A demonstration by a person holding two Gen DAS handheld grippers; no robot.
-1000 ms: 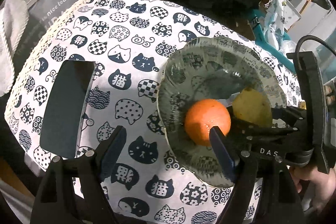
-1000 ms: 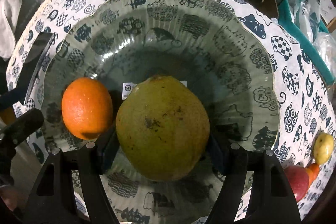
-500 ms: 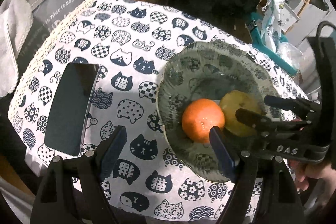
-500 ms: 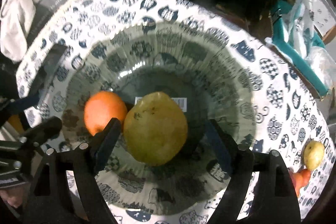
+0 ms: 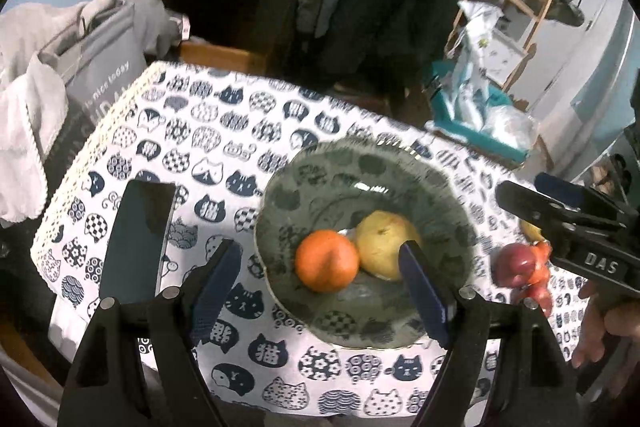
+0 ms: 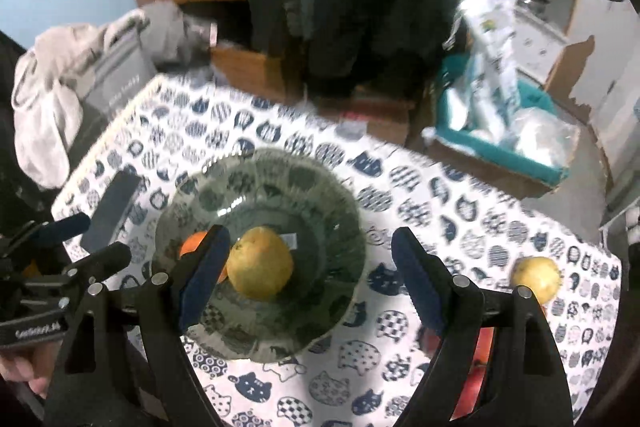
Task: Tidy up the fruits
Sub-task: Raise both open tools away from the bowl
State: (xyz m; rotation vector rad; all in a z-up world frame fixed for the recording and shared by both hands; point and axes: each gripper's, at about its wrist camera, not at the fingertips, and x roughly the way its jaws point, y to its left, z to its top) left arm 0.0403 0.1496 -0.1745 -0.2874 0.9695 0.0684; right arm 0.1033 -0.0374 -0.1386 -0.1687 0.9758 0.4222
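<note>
Glass plate [image 6: 320,195] already carries the orange [image 5: 326,259] and the pear [image 6: 259,264], touching each other. My right gripper [image 6: 308,279] hangs above them, its jaws just opened wide and gripping nothing; my left gripper [image 5: 320,287] stands half open, also empty. More fruit waits off the plate: a yellow one [image 6: 536,277] and a red one [image 5: 516,265]. I'd reach for those next, approaching from above and setting them down gently beside the others.

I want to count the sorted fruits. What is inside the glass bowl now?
Inside the glass bowl lie an orange and a yellow-green pear, side by side. A white label shows through the bottom. A gripper finger hides a small part of the bowl.
</note>
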